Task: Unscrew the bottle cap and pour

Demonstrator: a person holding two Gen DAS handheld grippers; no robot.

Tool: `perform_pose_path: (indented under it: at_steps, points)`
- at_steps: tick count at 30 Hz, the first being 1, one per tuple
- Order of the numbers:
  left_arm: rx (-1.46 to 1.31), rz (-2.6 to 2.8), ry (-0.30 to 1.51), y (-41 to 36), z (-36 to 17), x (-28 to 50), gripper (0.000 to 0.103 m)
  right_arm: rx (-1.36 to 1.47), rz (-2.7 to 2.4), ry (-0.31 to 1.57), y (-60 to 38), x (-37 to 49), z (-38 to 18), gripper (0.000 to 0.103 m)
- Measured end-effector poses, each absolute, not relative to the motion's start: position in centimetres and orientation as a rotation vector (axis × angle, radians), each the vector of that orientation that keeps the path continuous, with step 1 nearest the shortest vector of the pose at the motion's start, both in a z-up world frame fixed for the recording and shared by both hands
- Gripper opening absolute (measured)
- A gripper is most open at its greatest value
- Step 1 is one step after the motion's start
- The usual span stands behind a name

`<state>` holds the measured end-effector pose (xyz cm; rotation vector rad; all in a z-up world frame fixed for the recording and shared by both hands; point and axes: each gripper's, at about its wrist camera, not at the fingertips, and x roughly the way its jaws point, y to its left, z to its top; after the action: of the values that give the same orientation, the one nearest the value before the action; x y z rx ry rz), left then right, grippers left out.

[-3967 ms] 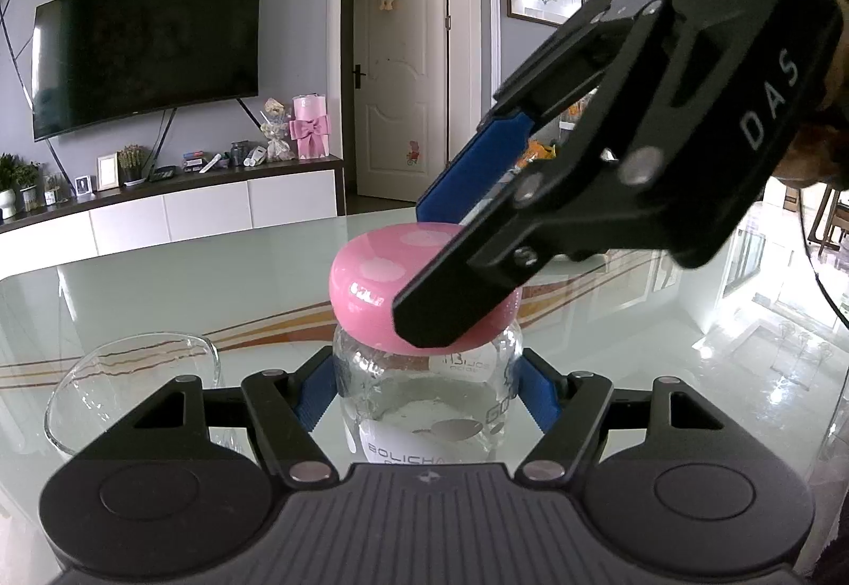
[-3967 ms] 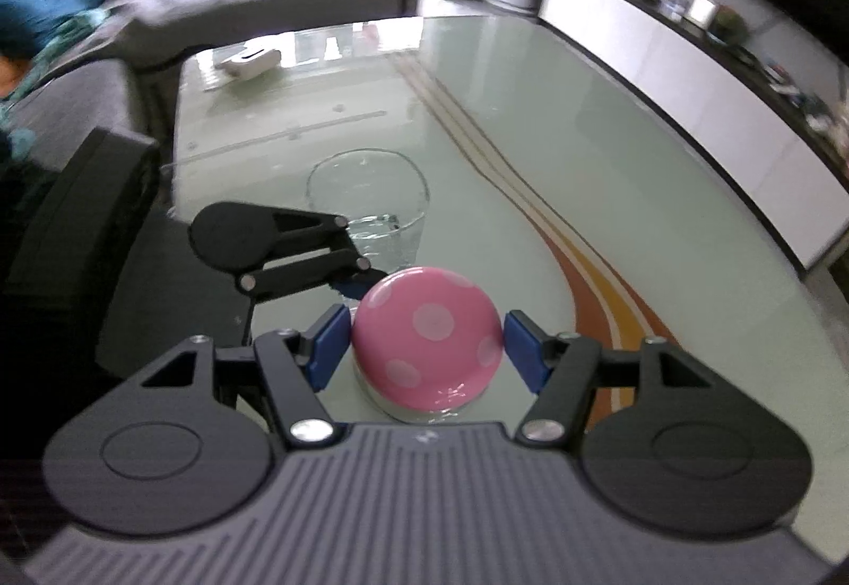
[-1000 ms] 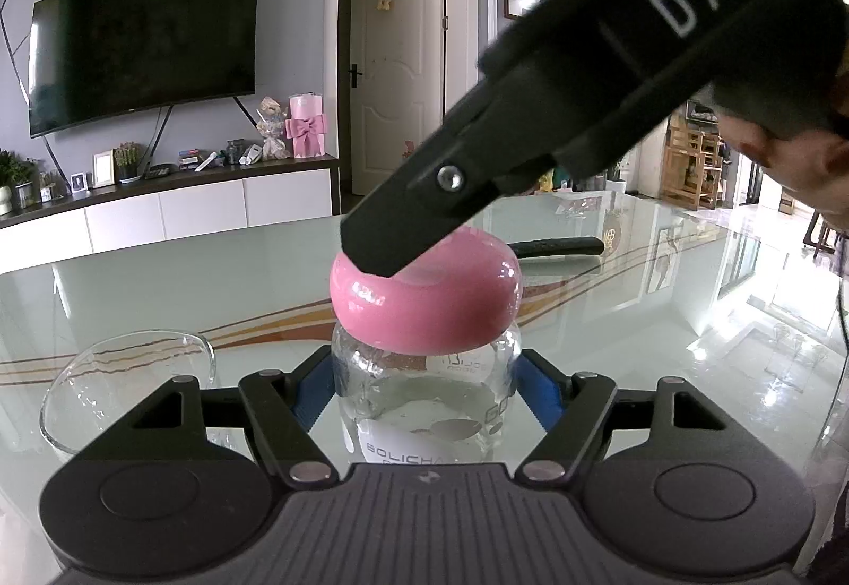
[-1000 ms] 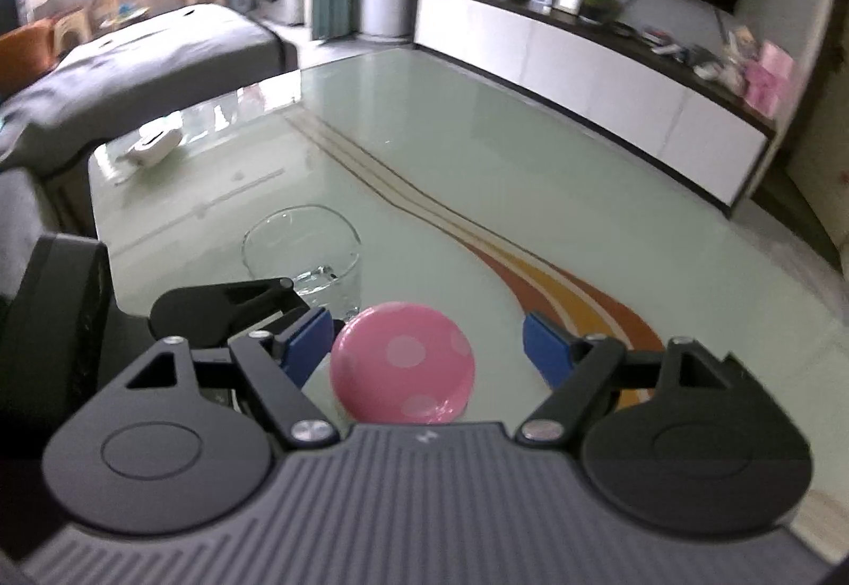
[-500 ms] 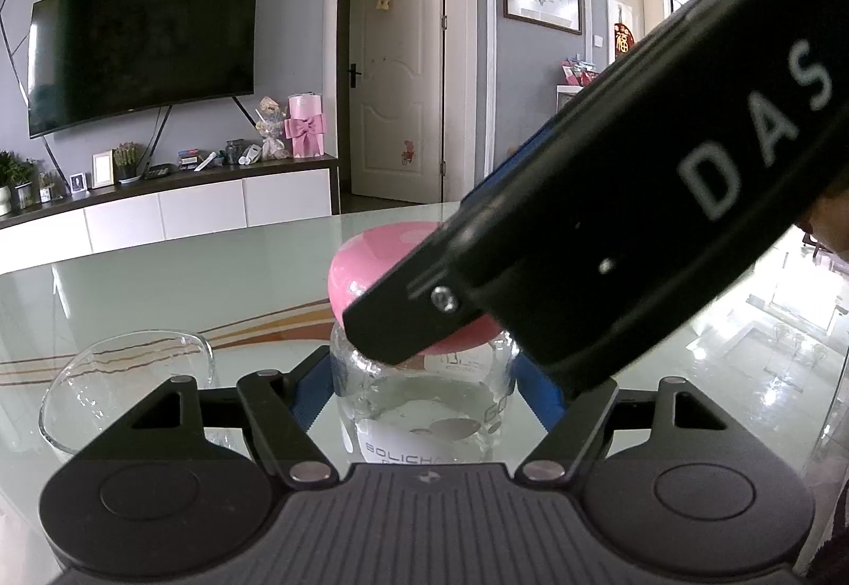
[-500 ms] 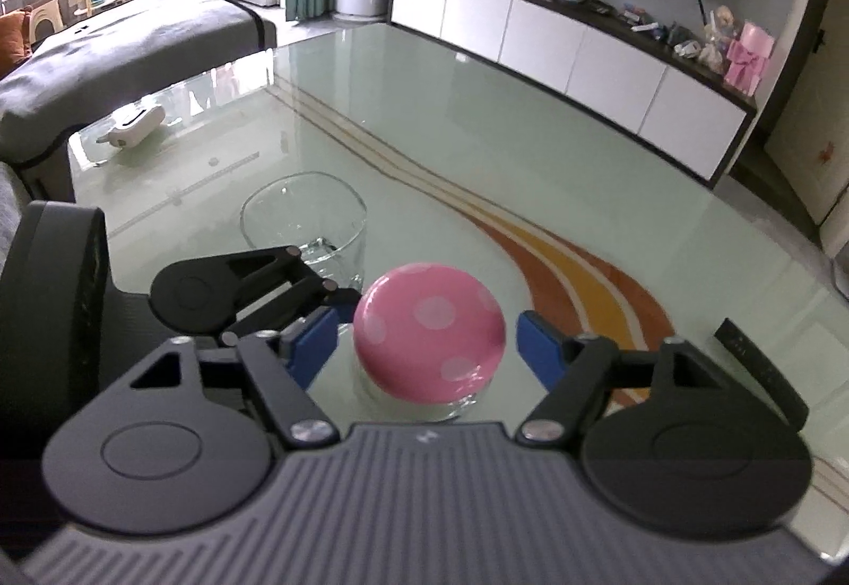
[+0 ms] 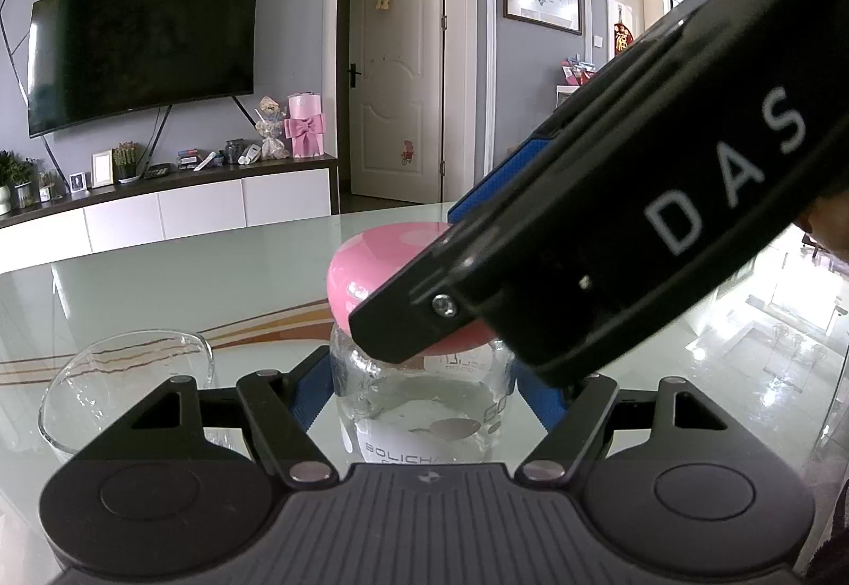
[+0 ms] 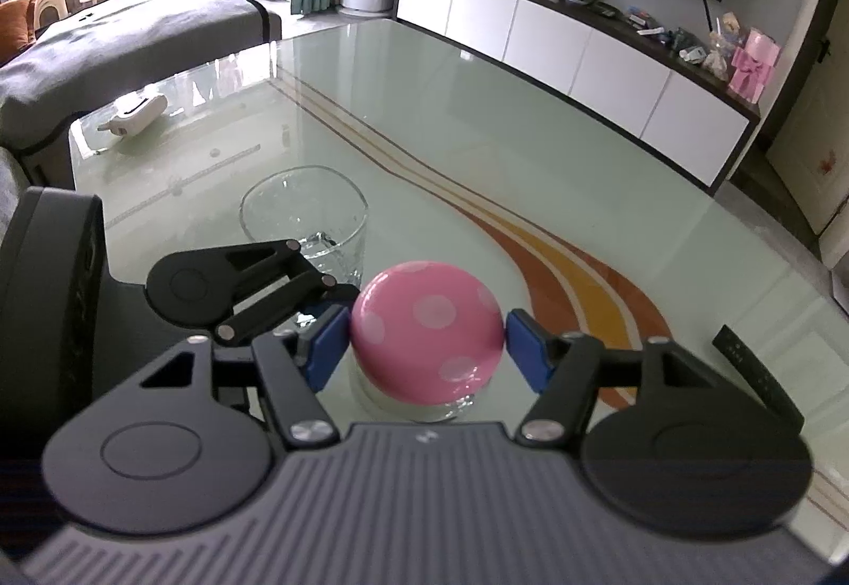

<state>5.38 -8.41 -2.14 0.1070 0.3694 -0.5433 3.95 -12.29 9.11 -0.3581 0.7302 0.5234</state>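
A clear glass bottle (image 7: pixel 424 399) with a pink white-dotted dome cap (image 7: pixel 382 261) stands on the glass table. My left gripper (image 7: pixel 422 391) is shut on the bottle's body, its blue pads against both sides. My right gripper (image 8: pixel 427 346) comes from above; its blue pads sit against the two sides of the cap (image 8: pixel 427 335). Its black body (image 7: pixel 637 224) crosses the left wrist view and hides part of the cap. An empty drinking glass (image 7: pixel 127 388) stands left of the bottle, also in the right wrist view (image 8: pixel 305 218).
The glass table (image 8: pixel 477 149) has orange and yellow curved stripes. A black remote (image 8: pixel 759 380) lies to the right and a white device (image 8: pixel 135 110) at the far left corner. A TV cabinet (image 7: pixel 175 208) and a sofa (image 8: pixel 106 38) stand beyond the table edges.
My right gripper let go of the cap, swung round above it and has closed in on its sides again. The left gripper and bottle have stayed still.
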Motion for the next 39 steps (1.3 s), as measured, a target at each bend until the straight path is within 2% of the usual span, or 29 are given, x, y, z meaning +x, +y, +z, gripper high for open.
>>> perform_pose_path:
  at_steps: [39]
  points:
    - [0.110, -0.545, 0.371, -8.4, -2.3, 5.4, 0.078, -0.470, 0.837, 0.702, -14.3, 5.8, 9.5, 0.065]
